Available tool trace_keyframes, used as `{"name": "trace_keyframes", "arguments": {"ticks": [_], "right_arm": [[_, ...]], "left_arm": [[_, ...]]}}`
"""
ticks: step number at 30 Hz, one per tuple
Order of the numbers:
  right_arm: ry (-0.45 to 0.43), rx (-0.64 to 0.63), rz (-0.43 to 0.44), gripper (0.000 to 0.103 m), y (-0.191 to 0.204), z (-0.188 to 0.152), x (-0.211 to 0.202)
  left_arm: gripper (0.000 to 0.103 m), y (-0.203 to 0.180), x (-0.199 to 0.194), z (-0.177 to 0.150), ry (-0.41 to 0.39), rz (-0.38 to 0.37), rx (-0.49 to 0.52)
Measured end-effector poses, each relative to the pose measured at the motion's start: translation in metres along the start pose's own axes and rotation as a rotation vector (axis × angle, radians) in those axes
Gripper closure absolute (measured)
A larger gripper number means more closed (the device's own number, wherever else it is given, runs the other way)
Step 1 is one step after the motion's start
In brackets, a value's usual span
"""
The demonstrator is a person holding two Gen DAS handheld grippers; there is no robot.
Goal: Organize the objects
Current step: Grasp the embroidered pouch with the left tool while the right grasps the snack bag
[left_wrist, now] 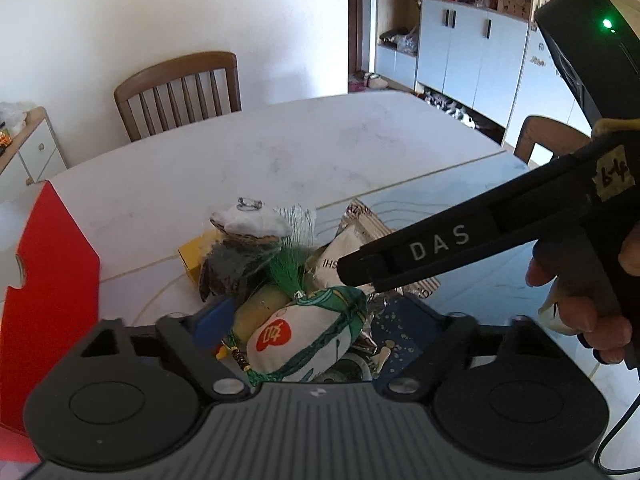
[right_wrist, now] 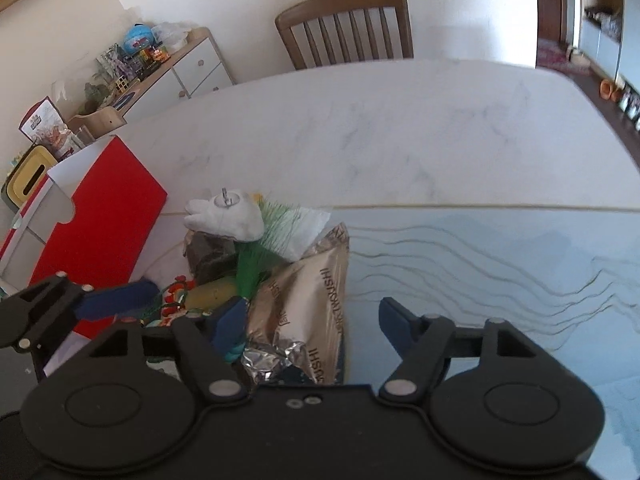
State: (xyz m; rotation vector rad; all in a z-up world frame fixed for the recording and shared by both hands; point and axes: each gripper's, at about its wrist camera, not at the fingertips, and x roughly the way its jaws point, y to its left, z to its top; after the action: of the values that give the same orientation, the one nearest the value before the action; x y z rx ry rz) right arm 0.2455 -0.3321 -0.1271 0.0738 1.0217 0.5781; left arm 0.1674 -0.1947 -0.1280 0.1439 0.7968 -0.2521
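Note:
A heap of small objects lies on the table: a white pouch with a red badge and green trim (left_wrist: 308, 336), a white plush (left_wrist: 250, 222) also in the right wrist view (right_wrist: 224, 216), a green tassel (left_wrist: 290, 268), a yellow cylinder (left_wrist: 260, 308), a dark block (right_wrist: 210, 258) and a silver-beige snack packet (right_wrist: 308, 312). My left gripper (left_wrist: 316, 320) is open, its jaws on either side of the pouch and heap. My right gripper (right_wrist: 316, 320) is open over the snack packet; in the left wrist view it reaches in from the right (left_wrist: 360, 268).
A red and white box (right_wrist: 100, 220) stands left of the heap, close to the left gripper. The white marble table (right_wrist: 380, 128) runs back to a wooden chair (right_wrist: 348, 28). A blue wave-pattern mat (right_wrist: 500, 264) lies to the right. Cabinets line the walls.

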Motion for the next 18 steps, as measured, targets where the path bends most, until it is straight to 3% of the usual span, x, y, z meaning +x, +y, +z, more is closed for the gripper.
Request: {"name": "trace_keyframes", "arguments": {"ticks": [4, 12, 18], "right_arm": [[0.019, 0.049, 0.034, 0.04, -0.006, 0.0, 0.006], [0.031, 0.121, 0.082, 0.06, -0.015, -0.003, 0.008], [0.016, 0.104, 0.062, 0.074, -0.008, -0.007, 0.005]], "left_arm": [[0.037, 0.002, 0.008, -0.003, 0.032, 0.0, -0.009], [0.045, 0.007, 0.01, -0.005, 0.04, 0.004, -0.017], [0.053, 0.008, 0.008, 0.0, 0.041, 0.007, -0.027]]}}
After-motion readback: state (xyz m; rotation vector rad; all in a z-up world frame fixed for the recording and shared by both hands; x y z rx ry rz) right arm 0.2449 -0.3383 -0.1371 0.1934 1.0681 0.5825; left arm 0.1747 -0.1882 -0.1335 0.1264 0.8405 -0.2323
